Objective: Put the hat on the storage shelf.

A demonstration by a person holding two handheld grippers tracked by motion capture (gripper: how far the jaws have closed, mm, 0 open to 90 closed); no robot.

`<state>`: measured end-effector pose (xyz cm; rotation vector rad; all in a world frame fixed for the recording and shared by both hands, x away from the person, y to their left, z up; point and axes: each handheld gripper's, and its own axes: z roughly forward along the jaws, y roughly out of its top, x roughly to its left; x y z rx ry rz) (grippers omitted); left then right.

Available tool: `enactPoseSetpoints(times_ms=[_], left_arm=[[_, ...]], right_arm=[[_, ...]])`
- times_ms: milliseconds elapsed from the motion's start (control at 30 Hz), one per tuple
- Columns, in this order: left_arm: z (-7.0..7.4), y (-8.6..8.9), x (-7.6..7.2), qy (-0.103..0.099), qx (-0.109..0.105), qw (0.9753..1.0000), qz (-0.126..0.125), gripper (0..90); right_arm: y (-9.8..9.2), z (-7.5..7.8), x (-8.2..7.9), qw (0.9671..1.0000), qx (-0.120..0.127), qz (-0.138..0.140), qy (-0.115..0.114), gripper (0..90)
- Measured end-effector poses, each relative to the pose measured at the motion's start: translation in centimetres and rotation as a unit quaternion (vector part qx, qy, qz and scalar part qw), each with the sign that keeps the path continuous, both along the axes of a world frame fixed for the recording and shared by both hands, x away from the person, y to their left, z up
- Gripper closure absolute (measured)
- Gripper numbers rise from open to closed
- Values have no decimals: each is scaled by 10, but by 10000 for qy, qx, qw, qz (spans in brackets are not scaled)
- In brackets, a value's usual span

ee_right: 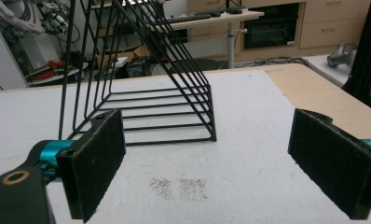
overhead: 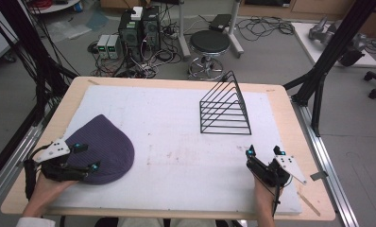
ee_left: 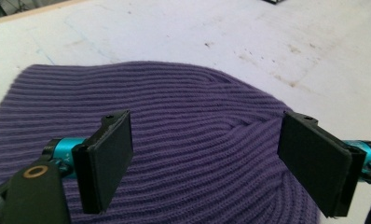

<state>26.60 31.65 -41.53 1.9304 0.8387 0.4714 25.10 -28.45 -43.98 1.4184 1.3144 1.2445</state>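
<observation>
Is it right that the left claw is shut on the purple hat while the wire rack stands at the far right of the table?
Not quite. The left claw is open over the purple hat, jaws apart, as the left gripper view shows. The wire rack does stand far right.

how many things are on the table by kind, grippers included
purple knit hat: 1
black wire rack: 1
hand-held gripper: 2, left hand-held gripper open over the hat, right hand-held gripper open over the white mat
total: 4
</observation>
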Motion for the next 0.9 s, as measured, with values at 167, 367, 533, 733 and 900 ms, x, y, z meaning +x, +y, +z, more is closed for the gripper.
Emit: enactPoseSetpoints(times_ms=[167, 367, 533, 733, 900], left_arm=[[0, -4, 0, 103, 128, 9997, -168, 188], [-3, -7, 1, 222, 309, 9987, -341, 188], [-5, -10, 0, 213, 477, 9972, -533, 188], [-8, -11, 0, 398, 675, 9945, -702, 188], [-12, -16, 1, 545, 835, 9912, -871, 193]], right_arm=[[0, 0, 0, 10000, 1, 2, 8, 103], [0, 0, 0, 10000, 25, 10, 1, 102], [-1, 0, 1, 10000, 5, 23, -1, 102], [-1, 0, 1, 10000, 19, 26, 14, 103], [0, -1, 1, 10000, 27, 48, 23, 103]])
